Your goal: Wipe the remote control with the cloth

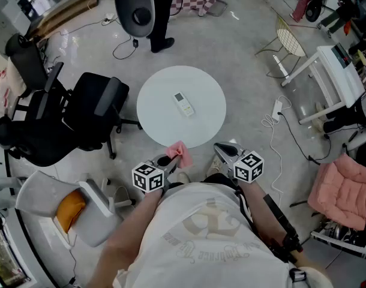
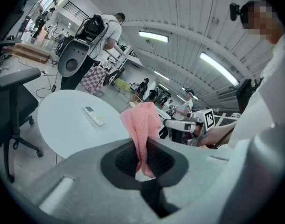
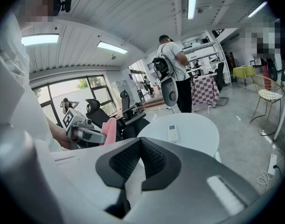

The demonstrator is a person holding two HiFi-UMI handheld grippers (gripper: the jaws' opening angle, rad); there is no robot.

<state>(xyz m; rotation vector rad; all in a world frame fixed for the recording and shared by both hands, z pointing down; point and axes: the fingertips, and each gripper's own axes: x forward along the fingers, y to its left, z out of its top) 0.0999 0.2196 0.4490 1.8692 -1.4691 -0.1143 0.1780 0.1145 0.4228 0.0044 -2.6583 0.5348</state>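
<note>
Now left gripper (image 2: 142,148) pinches the cloth (image 2: 141,122); right gripper (image 3: 140,146) closed, empty; remote (image 1: 183,104) lies mid-table (image 1: 152,116).

remote control (image 1: 183,104): white, slim, lying flat near the middle of round table (image 1: 156,110), screen end far side, probably face-up. cloth (image 2: 143,125): pink, crumpled, pinched in left gripper (image 2: 145,155) at the table's near edge, well clear of the remote control.

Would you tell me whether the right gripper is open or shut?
Shut: the right gripper has its pads together, nothing between them.
</note>
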